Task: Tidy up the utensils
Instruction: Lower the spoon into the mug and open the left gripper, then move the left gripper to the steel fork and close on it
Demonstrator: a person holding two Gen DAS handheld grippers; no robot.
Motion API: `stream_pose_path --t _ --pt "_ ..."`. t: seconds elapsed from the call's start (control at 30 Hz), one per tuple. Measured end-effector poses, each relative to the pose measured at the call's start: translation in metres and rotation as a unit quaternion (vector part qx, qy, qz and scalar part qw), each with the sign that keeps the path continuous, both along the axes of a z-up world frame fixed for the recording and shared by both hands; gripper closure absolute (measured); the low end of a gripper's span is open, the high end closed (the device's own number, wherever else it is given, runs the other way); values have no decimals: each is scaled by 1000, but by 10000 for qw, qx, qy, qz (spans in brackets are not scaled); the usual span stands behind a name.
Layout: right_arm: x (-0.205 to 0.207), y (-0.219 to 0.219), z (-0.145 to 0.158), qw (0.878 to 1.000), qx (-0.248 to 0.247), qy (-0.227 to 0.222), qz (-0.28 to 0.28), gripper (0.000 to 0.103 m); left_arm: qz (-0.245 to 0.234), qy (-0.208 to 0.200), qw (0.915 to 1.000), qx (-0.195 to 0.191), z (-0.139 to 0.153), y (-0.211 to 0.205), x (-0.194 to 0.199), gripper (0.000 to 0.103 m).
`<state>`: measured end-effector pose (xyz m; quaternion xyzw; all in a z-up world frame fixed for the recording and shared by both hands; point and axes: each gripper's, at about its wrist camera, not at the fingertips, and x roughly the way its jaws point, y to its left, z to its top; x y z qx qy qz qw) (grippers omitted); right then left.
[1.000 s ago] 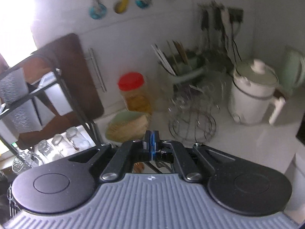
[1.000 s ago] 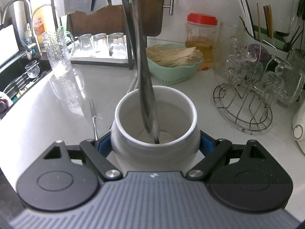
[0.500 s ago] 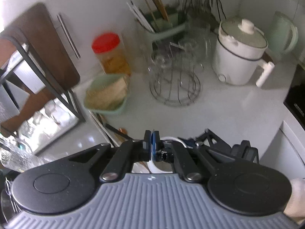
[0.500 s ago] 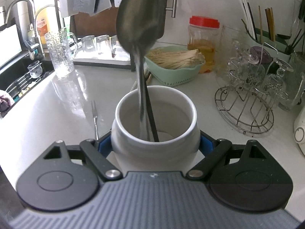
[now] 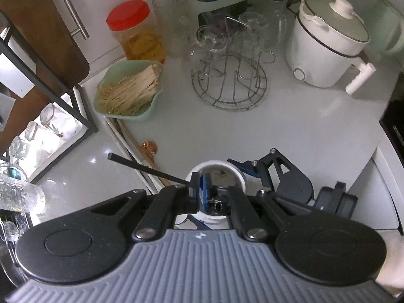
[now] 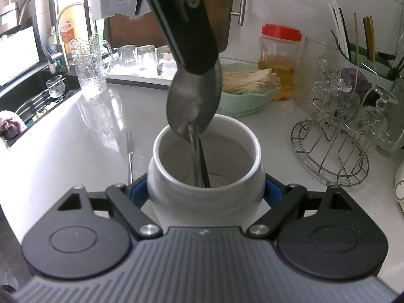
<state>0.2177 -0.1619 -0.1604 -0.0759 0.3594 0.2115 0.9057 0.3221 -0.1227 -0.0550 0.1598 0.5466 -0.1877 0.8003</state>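
Observation:
My right gripper (image 6: 205,189) is shut on a white ceramic jar (image 6: 205,176) that stands on the white counter. My left gripper (image 5: 200,192) hovers above the jar (image 5: 217,170), pointing down, shut on the bowl of a metal spoon (image 6: 194,106). The spoon's handle reaches down inside the jar beside a black chopstick (image 6: 204,169), whose upper end sticks out to the left in the left wrist view (image 5: 141,166). A metal fork (image 6: 129,151) lies on the counter left of the jar. More chopsticks and a wooden spoon (image 5: 149,149) lie beyond the jar.
A green bowl of straws (image 5: 128,91), a red-lidded jar (image 5: 136,32), a wire glass rack (image 5: 229,75) and a white cooker (image 5: 325,43) stand at the back. A dish rack with glasses (image 6: 141,55) and a sink (image 6: 38,96) are on the left.
My left gripper has tilted down over the jar and lowered the spoon, so its handle goes deeper into the jar. The right gripper and jar have stayed still.

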Motion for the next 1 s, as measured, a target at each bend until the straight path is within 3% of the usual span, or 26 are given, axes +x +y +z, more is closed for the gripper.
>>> stream_pose_path --t 0.27,0.4,0.57,0.63,0.83,1.0 --pt "0 -1 0 10000 43 -15 25 12 231 -118 9996 83 2 -6 -5 99" --pt "0 -1 -1 10000 40 -19 8 12 447 -309 9985 76 8 -1 -11 62" --pt "1 -1 -1 10000 52 -14 22 12 748 -701 9946 -153 22 10 -27 48" --pt "2 -1 0 10000 64 27 14 12 971 -862 9912 -268 29 17 -34 39" --pt "4 0 0 10000 3 67 56 12 1656 -1226 9759 -722 51 45 -55 28" --pt "4 1 0 10000 20 64 25 12 2147 -1377 9619 -987 59 72 -72 27"
